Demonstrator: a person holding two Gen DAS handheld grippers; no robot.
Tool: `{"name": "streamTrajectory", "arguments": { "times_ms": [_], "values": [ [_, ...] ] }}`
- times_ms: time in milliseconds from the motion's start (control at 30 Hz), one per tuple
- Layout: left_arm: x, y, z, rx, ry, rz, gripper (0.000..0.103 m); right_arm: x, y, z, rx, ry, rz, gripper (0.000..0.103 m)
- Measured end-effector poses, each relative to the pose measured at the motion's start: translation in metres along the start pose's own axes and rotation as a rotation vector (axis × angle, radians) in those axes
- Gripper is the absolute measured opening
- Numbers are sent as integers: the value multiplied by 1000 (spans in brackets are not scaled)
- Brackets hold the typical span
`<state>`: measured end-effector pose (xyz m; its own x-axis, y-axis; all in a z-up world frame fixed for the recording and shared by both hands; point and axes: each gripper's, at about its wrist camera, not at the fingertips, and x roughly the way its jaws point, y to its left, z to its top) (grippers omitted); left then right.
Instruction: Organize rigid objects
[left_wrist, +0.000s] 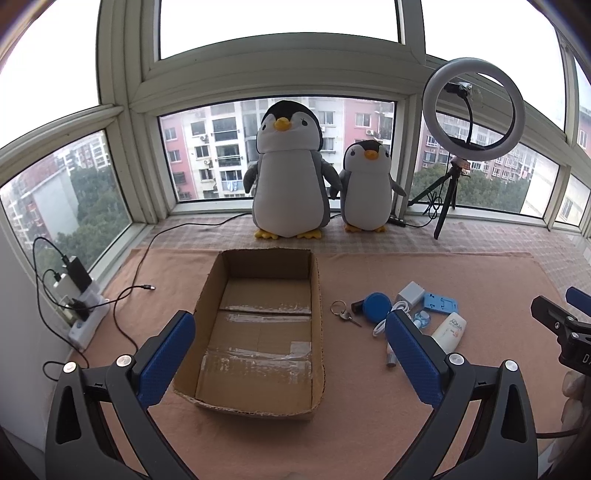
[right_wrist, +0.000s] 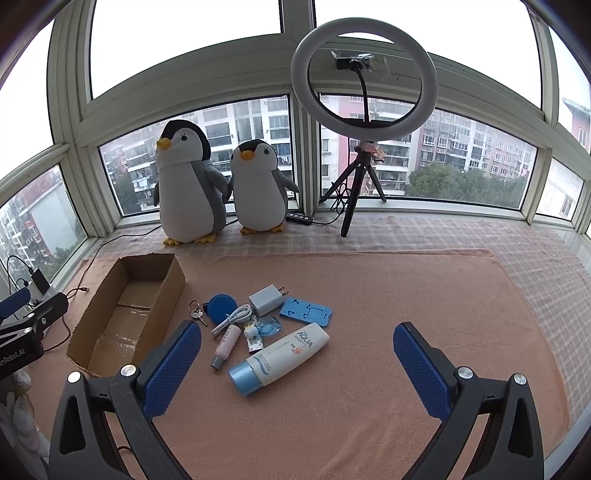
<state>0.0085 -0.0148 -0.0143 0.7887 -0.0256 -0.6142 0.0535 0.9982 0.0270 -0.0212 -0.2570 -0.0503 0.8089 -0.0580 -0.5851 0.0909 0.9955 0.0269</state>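
Observation:
An empty cardboard box (left_wrist: 258, 325) (right_wrist: 125, 314) lies open on the pink cloth. To its right sits a cluster: a white AQUA sunscreen tube (right_wrist: 279, 358) (left_wrist: 448, 330), a small pink bottle (right_wrist: 225, 343), a white charger plug (right_wrist: 264, 297) (left_wrist: 410, 293), a white cable (right_wrist: 232, 317), a blue round case (right_wrist: 221, 306) (left_wrist: 375, 306), a blue phone stand (right_wrist: 304, 312) (left_wrist: 441, 304), keys (right_wrist: 195, 314) (left_wrist: 343, 312) and a clear blue piece (right_wrist: 267, 326). My left gripper (left_wrist: 291, 354) hovers open over the box. My right gripper (right_wrist: 297, 362) is open above the sunscreen tube, holding nothing.
Two plush penguins (left_wrist: 291, 170) (left_wrist: 365, 188) and a ring light on a tripod (right_wrist: 364, 85) stand along the window sill. A power strip with chargers and cables (left_wrist: 79, 306) lies at the left edge. Bare pink cloth (right_wrist: 424, 295) stretches right of the items.

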Motion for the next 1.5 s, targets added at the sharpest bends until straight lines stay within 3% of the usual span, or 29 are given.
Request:
{"name": "streamTrajectory", "arguments": {
  "times_ms": [900,1300,1367,1500],
  "values": [
    [18,24,-8,-25,25,39,102,10,4,-4,-11,23,5,100],
    [88,92,-39,-104,176,157,89,18,-7,-12,-8,32,-3,97],
    [101,101,-45,-114,205,174,80,19,-11,-13,2,37,2,96],
    [118,112,-56,-133,246,178,73,27,-19,-18,29,72,4,91]
  ]
}}
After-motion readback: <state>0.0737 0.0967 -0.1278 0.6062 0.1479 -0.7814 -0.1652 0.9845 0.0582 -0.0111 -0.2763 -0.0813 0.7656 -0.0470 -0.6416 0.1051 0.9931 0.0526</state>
